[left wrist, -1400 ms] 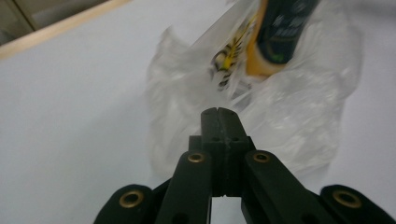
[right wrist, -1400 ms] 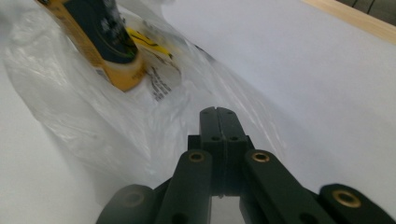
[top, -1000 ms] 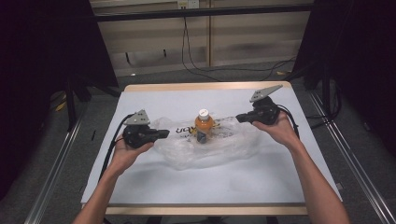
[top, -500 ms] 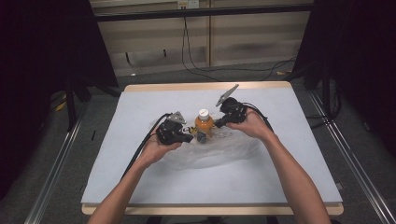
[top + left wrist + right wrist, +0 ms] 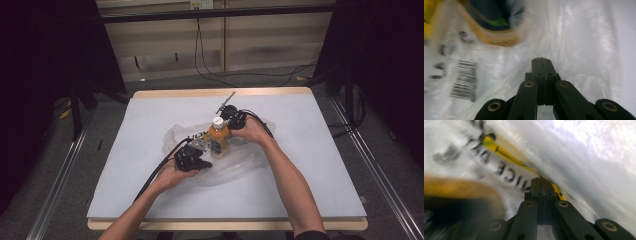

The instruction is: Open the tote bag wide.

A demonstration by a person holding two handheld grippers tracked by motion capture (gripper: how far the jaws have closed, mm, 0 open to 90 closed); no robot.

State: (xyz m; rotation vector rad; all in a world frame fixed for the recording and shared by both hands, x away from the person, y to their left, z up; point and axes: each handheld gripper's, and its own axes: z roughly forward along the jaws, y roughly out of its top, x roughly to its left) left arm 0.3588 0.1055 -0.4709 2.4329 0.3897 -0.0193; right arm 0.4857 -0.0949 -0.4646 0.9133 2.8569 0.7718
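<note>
On the clear plastic bag (image 5: 579, 157), seen in the right gripper view, there is bold dark lettering, blurred and at a slant; the letters "ICE" can be made out at the end of one word, the rest smears away. The left gripper view catches a printed barcode (image 5: 464, 80) on the same bag, its digits too blurred to read. The orange bottle's (image 5: 218, 135) label cannot be read.
</note>
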